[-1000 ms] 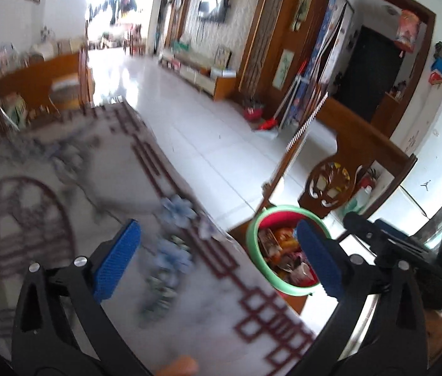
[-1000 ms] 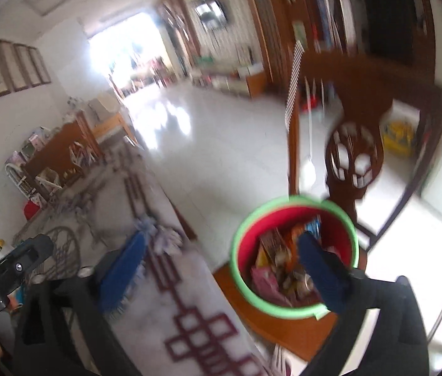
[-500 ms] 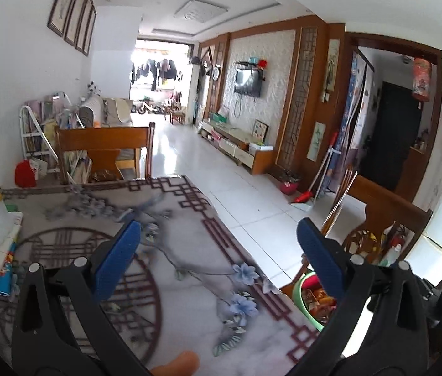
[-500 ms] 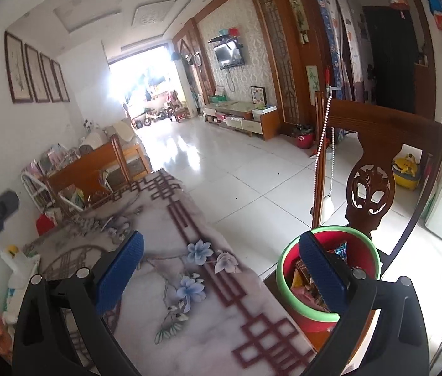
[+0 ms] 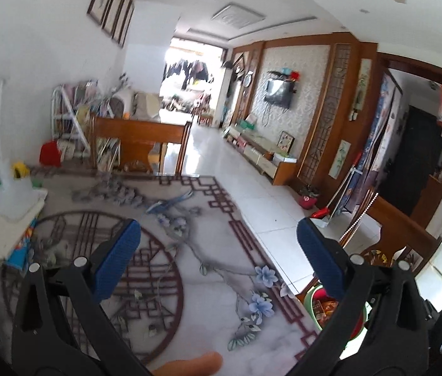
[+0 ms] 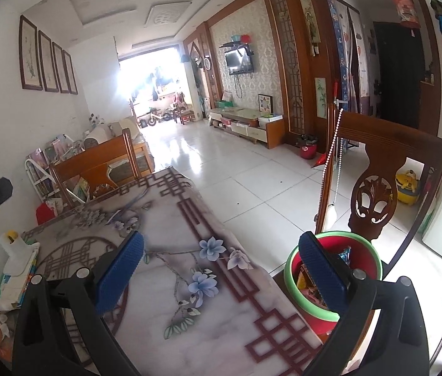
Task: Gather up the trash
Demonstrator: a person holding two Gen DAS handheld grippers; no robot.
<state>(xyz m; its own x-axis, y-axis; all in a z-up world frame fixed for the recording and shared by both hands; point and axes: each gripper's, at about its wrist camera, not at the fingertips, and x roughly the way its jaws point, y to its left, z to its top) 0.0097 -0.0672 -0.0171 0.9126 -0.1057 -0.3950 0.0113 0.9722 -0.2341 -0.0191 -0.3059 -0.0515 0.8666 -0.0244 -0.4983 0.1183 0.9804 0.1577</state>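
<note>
A red bin with a green rim (image 6: 365, 269) stands on a wooden chair seat off the table's right edge, holding wrappers; it also shows in the left wrist view (image 5: 321, 305), partly behind a finger. My left gripper (image 5: 219, 258) is open and empty above the patterned tablecloth (image 5: 189, 250). My right gripper (image 6: 221, 266) is open and empty above the table's right edge, its right finger in front of the bin. A crumpled white tissue (image 6: 3, 326) lies at the table's left edge.
A stack of papers and boxes (image 5: 4, 219) with a white bottle (image 5: 14, 181) sits at the table's left. A carved wooden chair back (image 6: 377, 188) rises behind the bin. Another wooden chair (image 5: 139, 141) stands at the table's far end. White tiled floor lies to the right.
Both grippers have tilted up and drawn back from the bin; the views now look across the table into the room. Both stay open and empty.
</note>
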